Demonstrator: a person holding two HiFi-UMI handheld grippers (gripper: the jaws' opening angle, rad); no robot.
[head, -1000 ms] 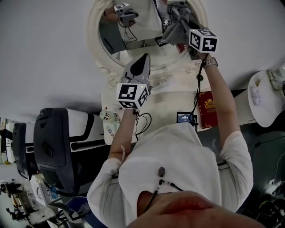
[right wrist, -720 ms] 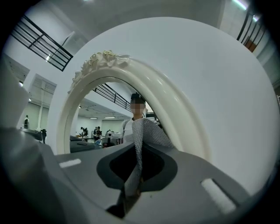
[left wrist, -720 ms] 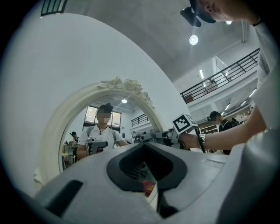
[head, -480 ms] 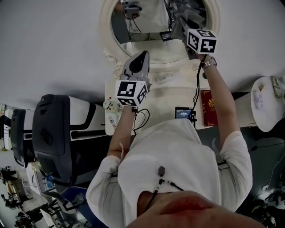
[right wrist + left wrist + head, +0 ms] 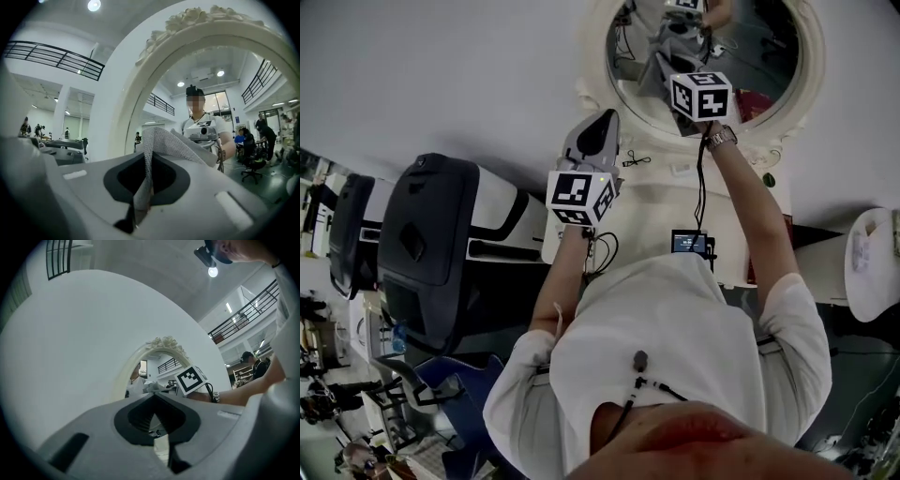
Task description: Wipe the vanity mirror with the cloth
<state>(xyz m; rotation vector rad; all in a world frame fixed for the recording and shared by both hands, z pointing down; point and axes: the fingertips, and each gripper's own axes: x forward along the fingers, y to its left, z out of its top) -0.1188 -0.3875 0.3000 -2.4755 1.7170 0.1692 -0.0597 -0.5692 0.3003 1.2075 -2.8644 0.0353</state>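
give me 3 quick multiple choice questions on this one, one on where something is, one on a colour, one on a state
1. Where is the right gripper?
A. up at the mirror
B. down by the floor
C. out of sight

2. What colour is the cloth?
A. red
B. grey
C. yellow

3. How do the left gripper jaws stand?
A. wide apart
B. shut on the cloth
C. shut, with nothing between them

Answers:
1. A: the head view shows it raised in front of the glass inside the cream frame.
2. B: the right gripper view shows a grey woven fabric.
3. C: the left gripper view shows the jaws together and empty, while the cloth sits pinched in the right jaws.
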